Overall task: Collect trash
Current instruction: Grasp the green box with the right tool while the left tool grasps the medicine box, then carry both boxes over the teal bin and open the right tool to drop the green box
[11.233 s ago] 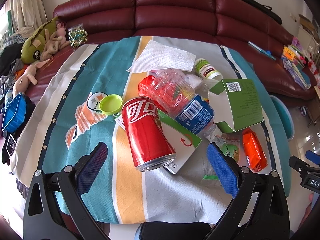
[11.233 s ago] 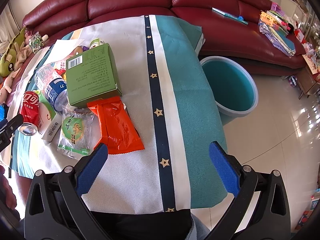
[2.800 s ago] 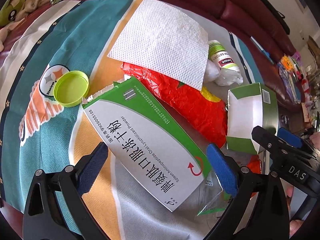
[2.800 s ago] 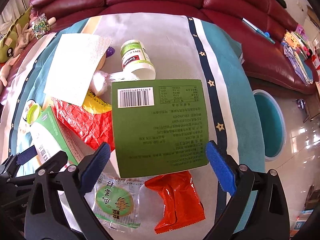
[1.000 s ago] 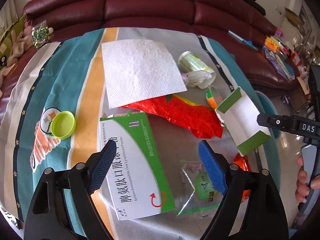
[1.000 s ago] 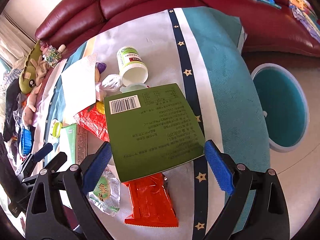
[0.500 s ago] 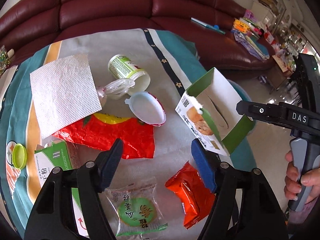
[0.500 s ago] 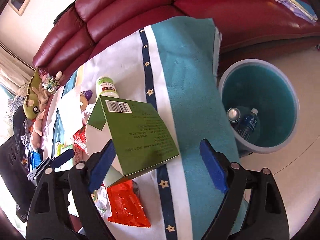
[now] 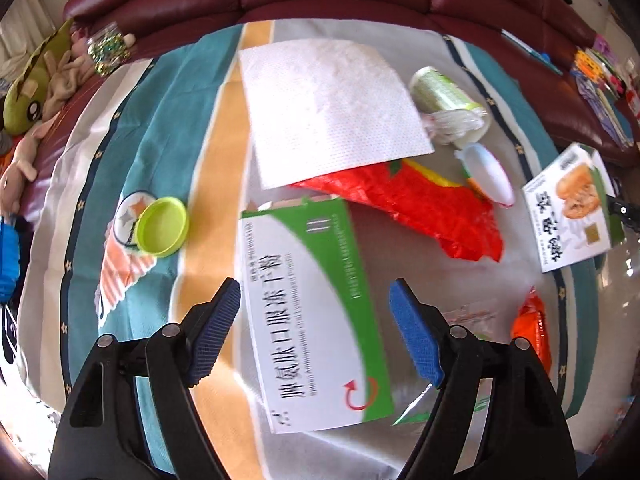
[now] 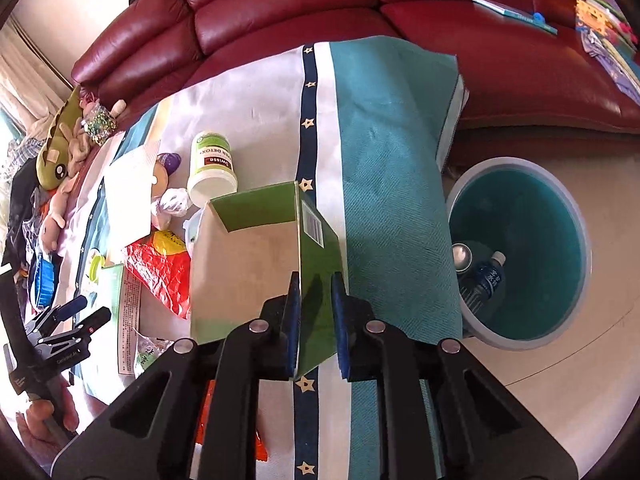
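Right now the right gripper is seen closing, its blue pads clamped on one wall of the open green carton, which is held up off the striped tablecloth with its open end toward the camera. To the right, on the tiled floor beside the table, a teal bin is seen with a dark water bottle and what may be a can inside, though that part is small and dim. The left gripper is spread and opening further, nothing pinched; it is held over a green-and-white medicine box lying flat on the cloth, the box showing between the pads but not pressed by them. Above that box a crumpled red wrapper is partly covered by a white paper towel. A lime lid is left of the box, well apart. A white supplement bottle lies on its side near the towel's right edge. An orange snack packet is at the cloth's right edge, motion-blurred. The carton is seen at far right in the left view too.
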Tool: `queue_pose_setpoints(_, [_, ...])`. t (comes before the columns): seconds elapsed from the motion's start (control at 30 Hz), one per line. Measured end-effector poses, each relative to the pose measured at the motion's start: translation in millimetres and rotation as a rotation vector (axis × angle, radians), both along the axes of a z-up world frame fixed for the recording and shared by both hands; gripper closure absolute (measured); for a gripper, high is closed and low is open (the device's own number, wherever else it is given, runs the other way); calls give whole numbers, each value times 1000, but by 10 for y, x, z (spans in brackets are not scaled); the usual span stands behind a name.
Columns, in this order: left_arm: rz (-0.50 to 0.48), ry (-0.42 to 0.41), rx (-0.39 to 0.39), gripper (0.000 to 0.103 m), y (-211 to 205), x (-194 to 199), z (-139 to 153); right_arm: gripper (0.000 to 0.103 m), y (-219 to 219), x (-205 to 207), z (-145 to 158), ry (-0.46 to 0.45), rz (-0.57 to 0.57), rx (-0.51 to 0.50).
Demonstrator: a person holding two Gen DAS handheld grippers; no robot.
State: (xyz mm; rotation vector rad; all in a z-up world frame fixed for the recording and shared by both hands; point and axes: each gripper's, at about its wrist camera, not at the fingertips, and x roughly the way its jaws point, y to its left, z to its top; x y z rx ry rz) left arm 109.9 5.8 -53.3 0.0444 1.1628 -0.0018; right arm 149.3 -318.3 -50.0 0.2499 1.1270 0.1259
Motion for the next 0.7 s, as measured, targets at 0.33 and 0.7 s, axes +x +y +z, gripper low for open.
queue_pose_setpoints(0.33, [-5, 70, 14, 16, -15, -49, -175, 101, 215, 19, -103, 6, 42, 5])
queue_pose_setpoints(0.7, [8, 21, 73, 27, 2, -70, -235, 101, -7, -79, 47, -45, 3, 87])
